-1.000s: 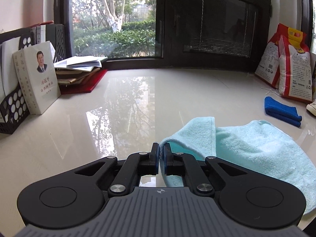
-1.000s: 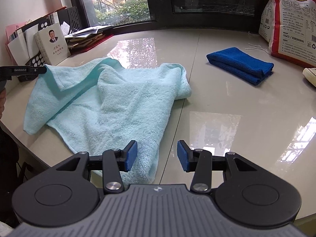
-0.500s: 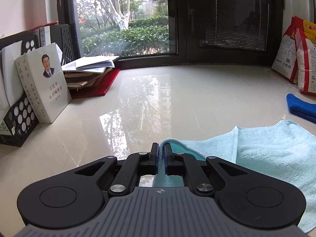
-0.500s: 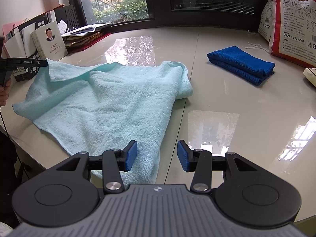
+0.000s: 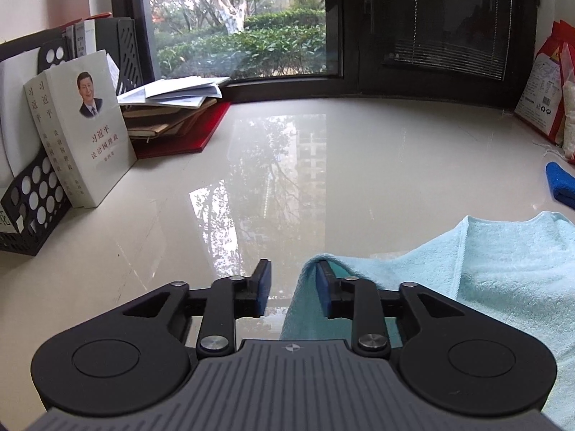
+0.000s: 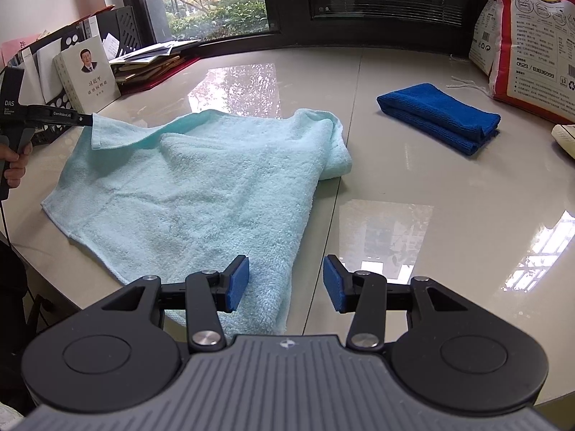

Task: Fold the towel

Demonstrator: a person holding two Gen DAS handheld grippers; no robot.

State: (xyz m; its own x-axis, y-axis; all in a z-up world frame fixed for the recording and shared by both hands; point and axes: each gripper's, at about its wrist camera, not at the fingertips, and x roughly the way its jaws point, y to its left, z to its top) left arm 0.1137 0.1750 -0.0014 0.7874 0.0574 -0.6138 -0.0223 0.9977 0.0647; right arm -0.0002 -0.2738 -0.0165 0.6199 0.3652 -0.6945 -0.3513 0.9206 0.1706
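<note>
A light blue towel [image 6: 201,194] lies spread and rumpled on the glossy table [image 6: 413,186], its far right edge rolled over. My left gripper [image 5: 293,280] is opening. The towel's corner [image 5: 305,287] still hangs over the right finger, and the left pad stands clear of it. In the right wrist view that left gripper [image 6: 84,119] holds the corner a little above the table at the far left. My right gripper [image 6: 285,282] hovers open over the towel's near corner, with cloth under its left finger and nothing pinched.
A folded dark blue cloth [image 6: 438,116] lies at the right, in front of a rice bag [image 6: 532,36]. A white book [image 5: 86,133], a black file rack [image 5: 28,208] and stacked papers [image 5: 172,115] line the left. The table's rounded edge [image 6: 72,276] runs near left.
The left jaws, shut on the towel corner before, have parted. That gripper drew the corner out to the left and the towel now lies flatter. The right gripper stayed still.
</note>
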